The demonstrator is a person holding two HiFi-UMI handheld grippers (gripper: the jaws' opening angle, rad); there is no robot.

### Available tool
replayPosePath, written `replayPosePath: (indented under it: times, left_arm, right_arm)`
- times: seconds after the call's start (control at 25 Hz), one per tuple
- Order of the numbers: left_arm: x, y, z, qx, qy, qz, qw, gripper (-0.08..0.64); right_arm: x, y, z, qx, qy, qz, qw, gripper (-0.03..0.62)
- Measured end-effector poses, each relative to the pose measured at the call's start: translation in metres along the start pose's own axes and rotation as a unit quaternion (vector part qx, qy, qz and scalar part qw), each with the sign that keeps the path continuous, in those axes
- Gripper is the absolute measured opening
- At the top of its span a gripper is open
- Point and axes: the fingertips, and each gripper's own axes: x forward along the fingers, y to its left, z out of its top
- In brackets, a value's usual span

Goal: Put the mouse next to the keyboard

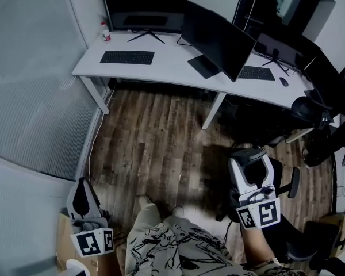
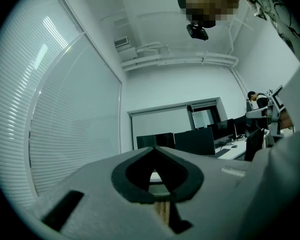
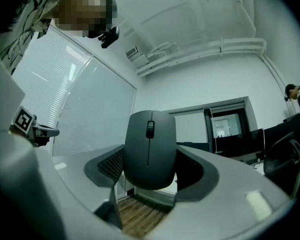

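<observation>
Mouse (image 3: 149, 144): pinched by its sides in right gripper (image 3: 150, 164); light, stiff, smooth shell, likely slippery.
Left gripper (image 2: 155, 155): jaws pressed together, empty.
Keyboard (image 1: 127, 57): on desk (image 1: 172, 69), well apart.

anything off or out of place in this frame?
Only the mouse: it is off the desk, clamped in the right tool, which is back from the desk over the floor. The left keyboard has no mouse beside it. Nothing looks spilled or damaged.
</observation>
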Motion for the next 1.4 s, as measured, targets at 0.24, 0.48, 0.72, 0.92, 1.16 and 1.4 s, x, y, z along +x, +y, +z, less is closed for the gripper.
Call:
replayPosePath:
  times: [0.24, 0.48, 0.72, 0.92, 1.16, 1.4]
  left_arm:
    - [0.043, 0.02, -0.014, -0.006, -0.002, -0.008, 0.9999, -0.005]
    - [0.097, 0.046, -0.011, -0.002, -0.009, -0.024, 0.9997, -0.005]
    - [0.142, 0.066, -0.01, -0.002, -0.009, -0.034, 0.9994, -0.005]
    - [0.18, 0.084, -0.011, -0.006, -0.011, -0.048, 0.9988, -0.005]
    - [0.214, 0.103, -0.017, -0.01, -0.011, -0.07, 0.9974, -0.005]
    - [0.244, 0.13, -0.026, -0.01, -0.012, -0.092, 0.9957, -0.005]
  right_arm:
    - [0.04, 0.009, -0.011, -0.007, 0.003, 0.003, 1.0, 0.302]
    - [0.089, 0.012, -0.003, -0.012, -0.01, -0.013, 1.0, 0.302]
    - [0.132, 0.013, -0.005, -0.008, -0.012, -0.025, 1.0, 0.302]
    - [0.163, 0.015, -0.006, -0.01, -0.01, -0.041, 0.999, 0.302]
    - [0.189, 0.022, -0.005, -0.017, -0.01, -0.06, 0.998, 0.302]
    - [0.213, 0.039, -0.01, -0.024, -0.005, -0.084, 0.996, 0.302]
